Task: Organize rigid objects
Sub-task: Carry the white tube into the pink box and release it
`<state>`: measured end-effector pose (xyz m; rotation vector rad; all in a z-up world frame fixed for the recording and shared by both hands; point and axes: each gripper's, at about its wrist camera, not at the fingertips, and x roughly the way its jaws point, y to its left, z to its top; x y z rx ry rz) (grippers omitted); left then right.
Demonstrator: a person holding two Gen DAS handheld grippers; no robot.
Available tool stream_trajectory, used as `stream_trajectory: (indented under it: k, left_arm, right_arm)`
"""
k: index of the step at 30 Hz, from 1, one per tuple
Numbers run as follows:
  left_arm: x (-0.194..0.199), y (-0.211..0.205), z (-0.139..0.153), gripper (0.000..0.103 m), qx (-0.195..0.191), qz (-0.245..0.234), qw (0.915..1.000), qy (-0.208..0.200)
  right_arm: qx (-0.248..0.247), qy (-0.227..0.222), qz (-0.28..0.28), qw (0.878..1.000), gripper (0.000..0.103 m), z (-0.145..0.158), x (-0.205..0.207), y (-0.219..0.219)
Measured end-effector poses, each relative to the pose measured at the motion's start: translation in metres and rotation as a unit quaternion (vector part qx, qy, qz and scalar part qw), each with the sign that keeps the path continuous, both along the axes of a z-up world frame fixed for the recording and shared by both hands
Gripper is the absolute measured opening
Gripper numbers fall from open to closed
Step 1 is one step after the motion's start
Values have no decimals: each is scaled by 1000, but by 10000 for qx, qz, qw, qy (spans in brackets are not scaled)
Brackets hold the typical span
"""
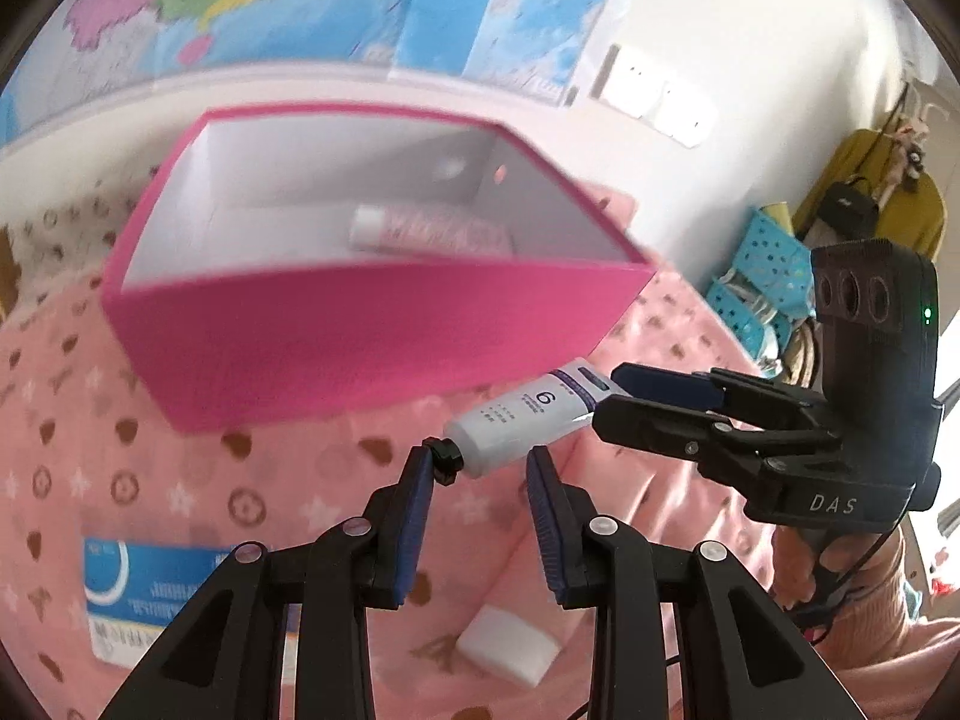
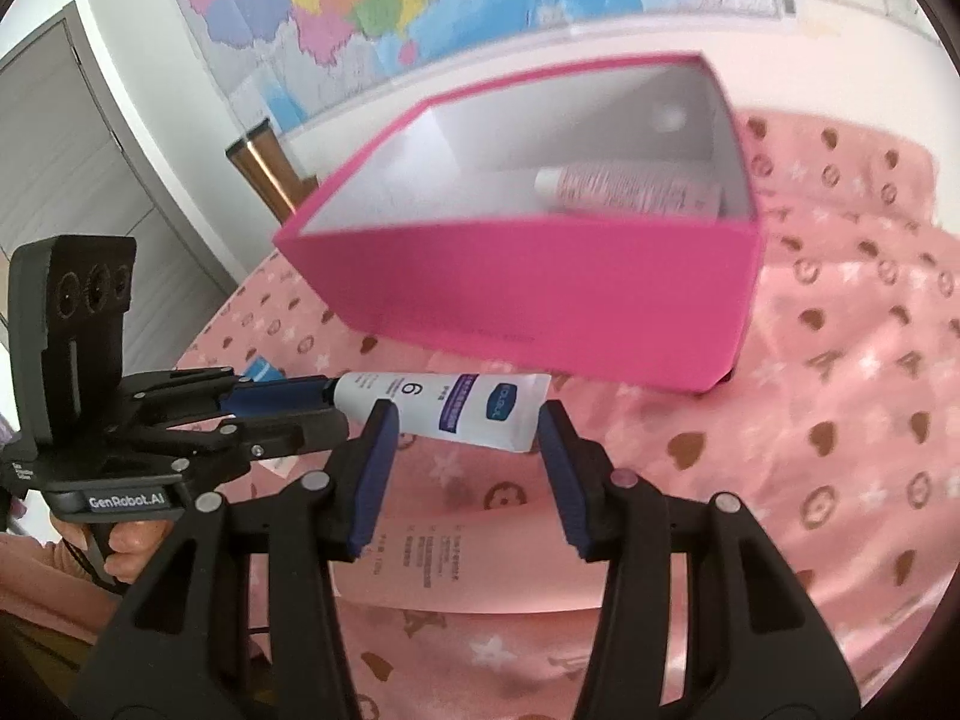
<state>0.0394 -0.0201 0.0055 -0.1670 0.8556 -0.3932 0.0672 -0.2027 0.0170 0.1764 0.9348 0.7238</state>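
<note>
Pink bedding [image 1: 78, 360] with hearts and stars is spread under everything, and a bright map [image 2: 336, 0] is stuck on the far wall. A pink box [image 2: 540, 306] with white inside is set far on the bedding, and a pink-printed tube [image 2: 624, 186] with a white cap is laid in it.

Only in the left view are a white block [image 1: 510, 648], a blue and white packet [image 1: 150, 594] and a blue dotted basket [image 1: 768, 264] seen. Only in the right view are a grey door [image 2: 66, 162] and a printed sheet [image 2: 432, 552] seen.

A white tube [image 2: 444, 408] with a purple band, a "6" and a black cap [image 1: 445, 459] is held up near the box, just in front of it.

The left gripper [image 1: 483, 462] is left apart, and the cap is touched by one pad only. The tube is reached from the right by the right gripper [image 2: 465, 414]. Its fingers are set wide at the tube's flat end, but whether the tube is squeezed cannot be told. Each handle is wrapped by a hand [image 2: 126, 546].
</note>
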Motion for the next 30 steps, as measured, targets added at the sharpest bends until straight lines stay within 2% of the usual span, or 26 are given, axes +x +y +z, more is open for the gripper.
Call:
stream_trajectory:
  k: [7,13,20,25,30]
  left_arm:
    - [13,-9,32,34,17,-139,9990,-420]
    - [36,-16,51,34,106,-166,9978,-640]
    - [67,-18,52,34,162,-128,9979,-622]
    - [89,-22,40,34,339,-82,9983,-471]
    - [107,-24,24,34,347,-86,9991,-249]
  right_arm:
    - [67,-532,-168,9984,51,38,2,-12]
    - [63,-835,-298,9960,51,56,20,-16]
    - [-6,-777,-441,9960,51,52,52,-18]
    - [-221,-621,-498,9966,51,38,75,-14]
    - [-470,-587,-580,9955,51,29,91,-9]
